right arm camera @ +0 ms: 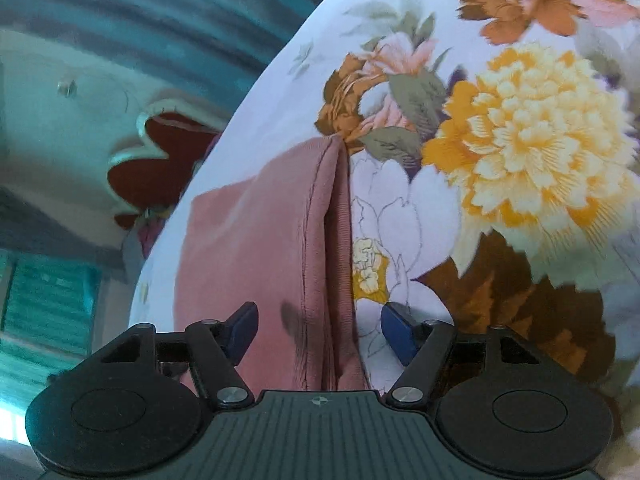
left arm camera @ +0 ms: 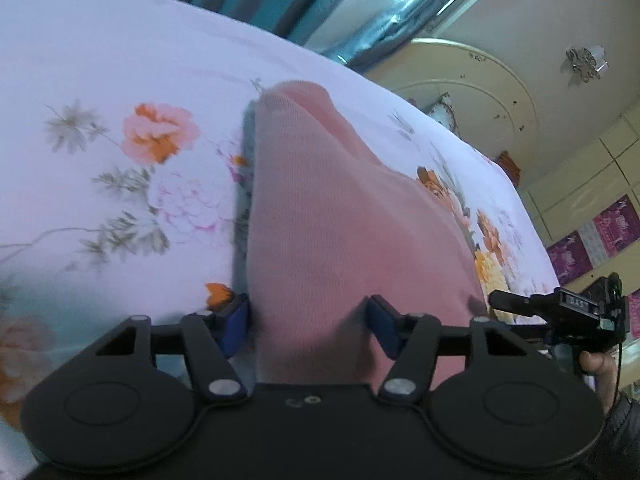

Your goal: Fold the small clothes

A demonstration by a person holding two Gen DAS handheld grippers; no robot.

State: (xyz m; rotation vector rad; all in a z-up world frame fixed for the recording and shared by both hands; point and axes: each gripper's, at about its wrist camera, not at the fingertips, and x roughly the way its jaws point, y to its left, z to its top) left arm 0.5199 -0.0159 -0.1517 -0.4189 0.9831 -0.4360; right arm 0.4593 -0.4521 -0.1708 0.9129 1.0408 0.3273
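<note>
While the pink garment runs lengthwise ahead between both spread claws, the left gripper and right gripper each straddle its near edge ungripped.

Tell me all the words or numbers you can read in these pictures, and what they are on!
"DAST", roughly; blurred white letters on the small black label on the right hand-held gripper.
Purple wall posters: pale markings, too blurred to read.
Pink knitted garment and white floral bedsheet: no text.
Right wrist view: no text.
</note>
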